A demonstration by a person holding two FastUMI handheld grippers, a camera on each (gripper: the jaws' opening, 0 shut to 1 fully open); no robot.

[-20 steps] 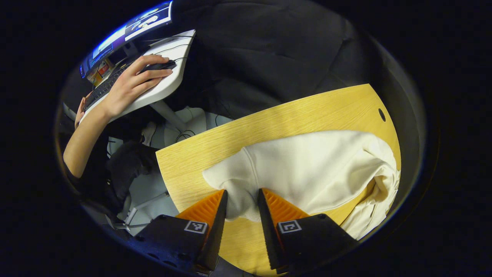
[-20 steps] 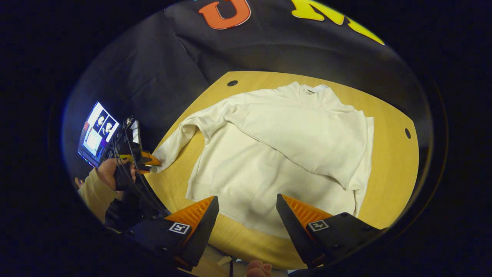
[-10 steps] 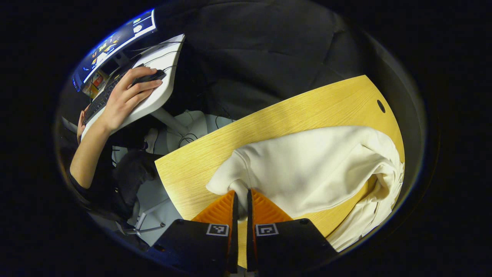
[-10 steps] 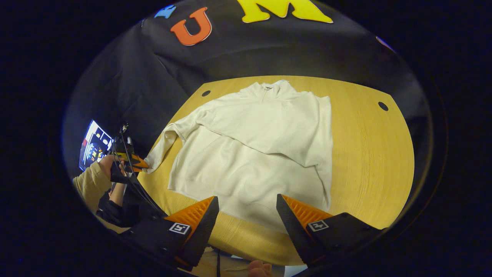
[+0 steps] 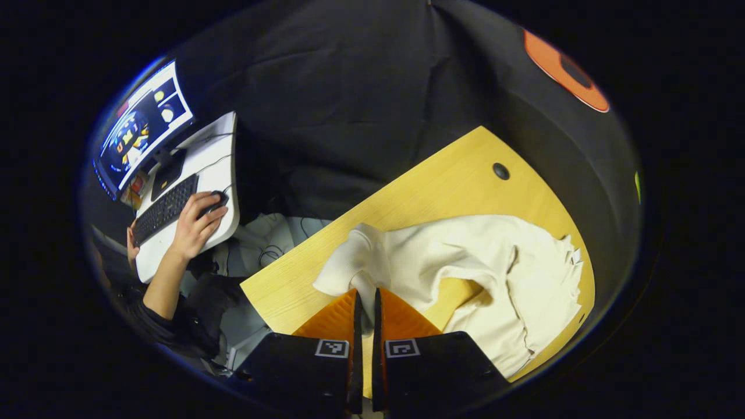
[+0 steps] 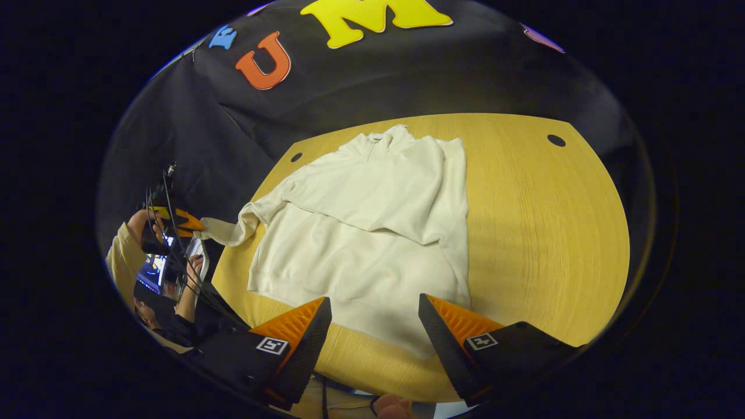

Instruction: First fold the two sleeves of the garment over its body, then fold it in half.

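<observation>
A cream sweatshirt point(image 6: 372, 227) lies flat on the round wooden table point(image 6: 541, 233), collar at the far side. One sleeve is folded across its chest. The other sleeve's cuff point(image 5: 355, 270) is lifted off the table, with my left gripper point(image 5: 364, 302) shut on it. In the right gripper view that same left gripper point(image 6: 186, 224) holds the cuff up at the table's left edge. My right gripper point(image 6: 375, 314) hangs open above the sweatshirt's hem, with nothing between its fingers.
A person's hand point(image 5: 195, 224) rests on a mouse on a white desk point(image 5: 201, 186) with a keyboard and a monitor point(image 5: 142, 125), left of the table. Small cable holes point(image 6: 556, 140) sit near the table's far rim. Bare wood lies right of the sweatshirt.
My left gripper closed on the sleeve cuff and has lifted it up off the table. My right gripper stayed open and drew back a little from the sweatshirt.
</observation>
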